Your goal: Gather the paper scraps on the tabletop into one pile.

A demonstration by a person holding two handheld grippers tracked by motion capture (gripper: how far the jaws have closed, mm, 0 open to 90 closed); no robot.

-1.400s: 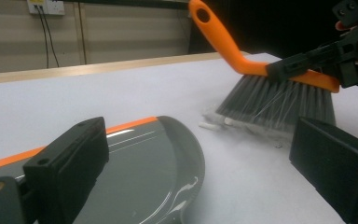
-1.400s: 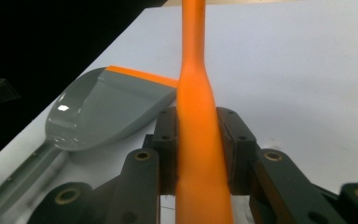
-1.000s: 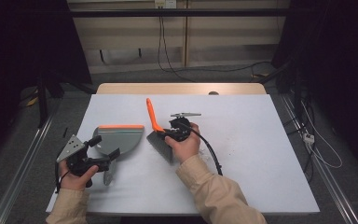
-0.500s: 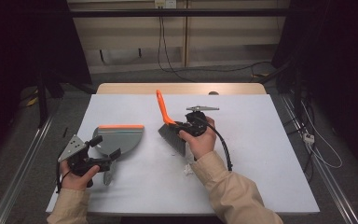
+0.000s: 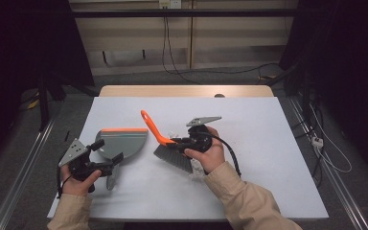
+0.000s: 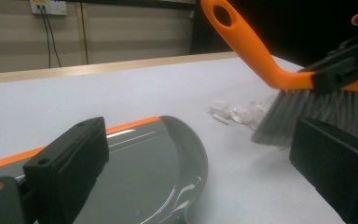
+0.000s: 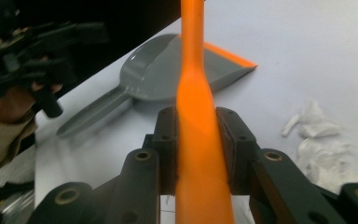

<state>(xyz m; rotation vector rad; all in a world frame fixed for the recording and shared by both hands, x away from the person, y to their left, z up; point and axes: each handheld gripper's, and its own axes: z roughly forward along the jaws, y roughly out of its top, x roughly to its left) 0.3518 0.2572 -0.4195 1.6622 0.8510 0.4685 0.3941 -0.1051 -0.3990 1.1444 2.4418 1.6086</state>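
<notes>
Jaws of my left gripper (image 6: 200,179) stand wide apart, gripping nothing; the pan (image 6: 154,172) lies flat on the table (image 5: 268,187) between and just beyond them, its orange lip facing away from me. My right gripper (image 7: 196,135) is clamped on the orange handle of the brush (image 5: 165,143), pads pressing both sides of it, with the bristles down at the table right of the pan. Scraps (image 6: 235,112) of white stuff lie just past the bristles, apart from the pan. Step in hand, as I judge it: sweeping, with the pile not yet in the pan. The next move calls for closing the left jaws on the pan's handle to steady it, turning the lip toward the pile, then drawing the bristles through the scraps toward that lip without scattering them. The left gripper view gives the gap between bristles and scraps. The right gripper view gives the grip on the handle and the pan's long handle running toward my left hand. The high view adds a few scraps on my side of the brush, by my right wrist.
</notes>
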